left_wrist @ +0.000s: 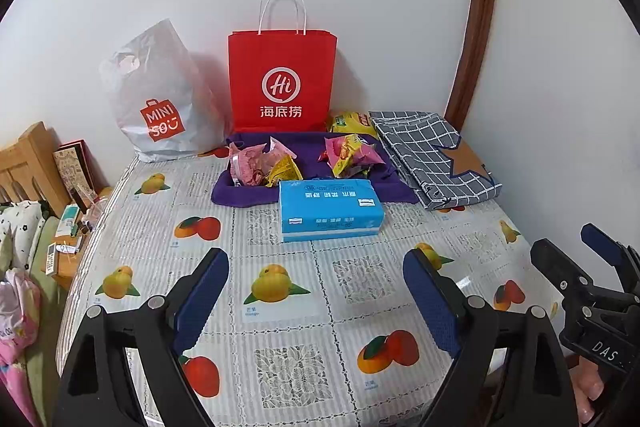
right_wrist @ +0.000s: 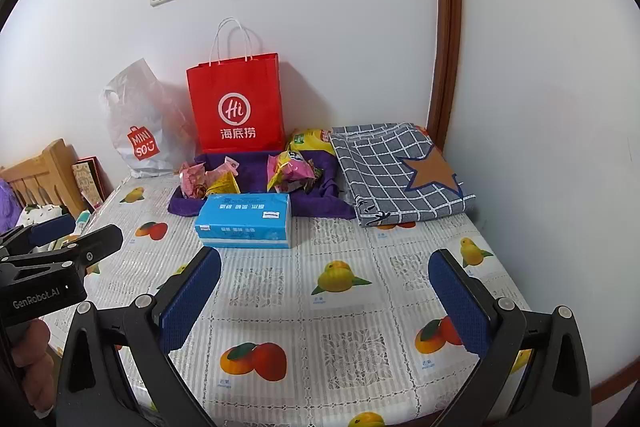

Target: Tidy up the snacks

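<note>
Pink and yellow snack packets lie in two heaps, a left heap (left_wrist: pixel 262 165) (right_wrist: pixel 206 181) and a right heap (left_wrist: pixel 350 155) (right_wrist: pixel 290 169), on a purple cloth tray (left_wrist: pixel 308 147) (right_wrist: pixel 252 163) at the back of the table. A yellow snack bag (left_wrist: pixel 350 121) (right_wrist: pixel 310 139) lies behind the tray. My left gripper (left_wrist: pixel 316 267) is open and empty above the near table. My right gripper (right_wrist: pixel 326 273) is open and empty too, and shows at the right edge of the left wrist view (left_wrist: pixel 568 247). The left gripper shows at the left edge of the right wrist view (right_wrist: pixel 80 231).
A blue tissue pack (left_wrist: pixel 330 209) (right_wrist: pixel 246 221) lies in front of the tray. A red paper bag (left_wrist: pixel 282 79) (right_wrist: pixel 236 103) and a white plastic bag (left_wrist: pixel 160 99) (right_wrist: pixel 138 119) stand against the wall. A folded checked cloth (left_wrist: pixel 432 157) (right_wrist: pixel 396 171) lies at the right. A fruit-print tablecloth (left_wrist: pixel 288 307) covers the table.
</note>
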A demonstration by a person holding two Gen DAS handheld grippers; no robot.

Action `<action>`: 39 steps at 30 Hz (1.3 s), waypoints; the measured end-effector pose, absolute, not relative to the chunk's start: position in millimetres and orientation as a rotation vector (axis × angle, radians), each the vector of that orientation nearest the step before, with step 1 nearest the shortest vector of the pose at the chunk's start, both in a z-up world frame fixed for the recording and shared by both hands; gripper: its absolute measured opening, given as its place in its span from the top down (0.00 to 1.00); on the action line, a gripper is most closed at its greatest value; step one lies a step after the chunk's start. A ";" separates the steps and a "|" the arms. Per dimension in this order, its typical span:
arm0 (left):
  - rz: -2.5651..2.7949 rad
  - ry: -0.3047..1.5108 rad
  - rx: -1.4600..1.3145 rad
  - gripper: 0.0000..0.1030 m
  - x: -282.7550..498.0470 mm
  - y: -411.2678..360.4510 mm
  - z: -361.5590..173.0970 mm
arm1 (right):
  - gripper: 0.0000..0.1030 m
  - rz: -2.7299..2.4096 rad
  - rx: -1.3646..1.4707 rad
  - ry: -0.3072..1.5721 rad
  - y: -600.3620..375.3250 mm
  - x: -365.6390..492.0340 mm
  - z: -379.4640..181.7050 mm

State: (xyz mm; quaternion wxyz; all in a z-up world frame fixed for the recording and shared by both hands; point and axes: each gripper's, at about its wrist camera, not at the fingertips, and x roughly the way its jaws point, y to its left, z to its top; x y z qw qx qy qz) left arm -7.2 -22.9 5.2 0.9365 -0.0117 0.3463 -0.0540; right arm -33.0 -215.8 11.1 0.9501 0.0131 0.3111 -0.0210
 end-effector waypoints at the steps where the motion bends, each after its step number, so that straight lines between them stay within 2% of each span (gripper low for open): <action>1: -0.109 0.709 -0.024 0.14 -7.2 -23.3 5.2 | 0.01 -0.042 0.026 0.632 -215.7 -33.2 11.2; 39: -0.127 0.711 -0.019 0.14 -10.2 -30.2 4.9 | 0.01 -0.040 0.050 0.621 -222.0 -39.0 12.1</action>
